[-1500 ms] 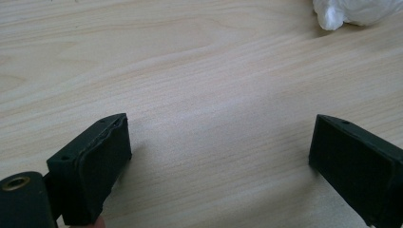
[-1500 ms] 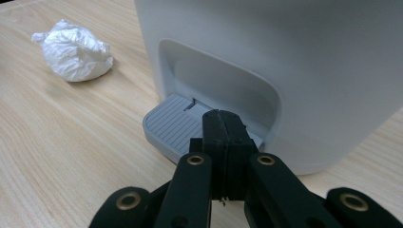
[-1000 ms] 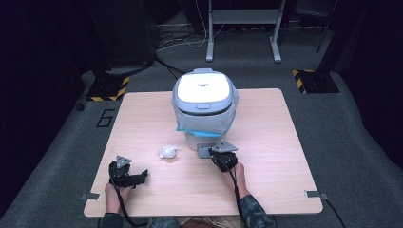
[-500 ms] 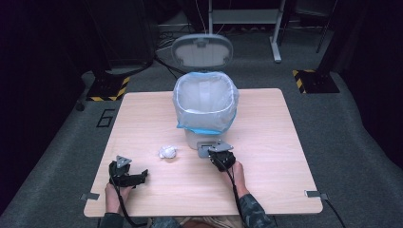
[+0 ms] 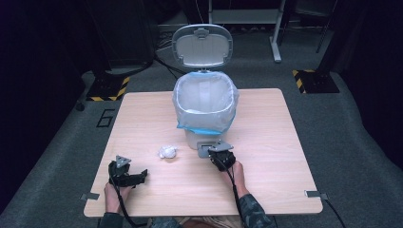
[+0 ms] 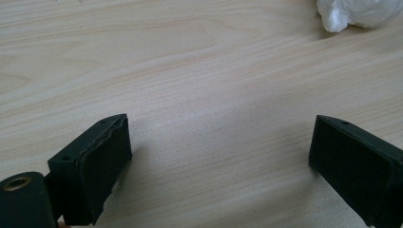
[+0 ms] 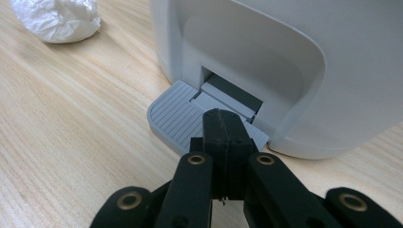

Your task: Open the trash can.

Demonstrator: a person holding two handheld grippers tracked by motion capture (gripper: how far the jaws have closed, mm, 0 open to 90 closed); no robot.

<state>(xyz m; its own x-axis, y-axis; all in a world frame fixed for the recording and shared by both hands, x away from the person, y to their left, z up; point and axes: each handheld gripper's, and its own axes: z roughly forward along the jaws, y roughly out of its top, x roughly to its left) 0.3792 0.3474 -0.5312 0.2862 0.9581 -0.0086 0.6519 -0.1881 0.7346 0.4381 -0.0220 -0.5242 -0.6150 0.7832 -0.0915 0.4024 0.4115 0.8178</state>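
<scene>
My right gripper (image 5: 221, 157) has its 2 jaws pressed flat together with nothing between them, and their joined tip rests on the grey ribbed pedal (image 7: 178, 118) at the foot of the white bin (image 5: 205, 109). In the right gripper view the pedal juts out of a slot in the bin's base, toward 6 o'clock from the bin body, and my closed tip sits on its right half.

The bin stands near the middle of the table (image 5: 280, 142), and its lid (image 5: 202, 45) is swung up and back at 12 o'clock, so the mouth gapes. A clear liner bag (image 5: 223, 97) with a blue edge is folded over the rim.

My left gripper (image 5: 127, 175) sits low on the table at about 7 o'clock from the bin, jaws spread wide and holding nothing; bare wood shows between them in the left gripper view.

A crumpled white paper wad (image 5: 167, 152) lies on the table between my 2 tools, just at 9 o'clock of the pedal and at 1 o'clock from the left gripper, touching neither.
</scene>
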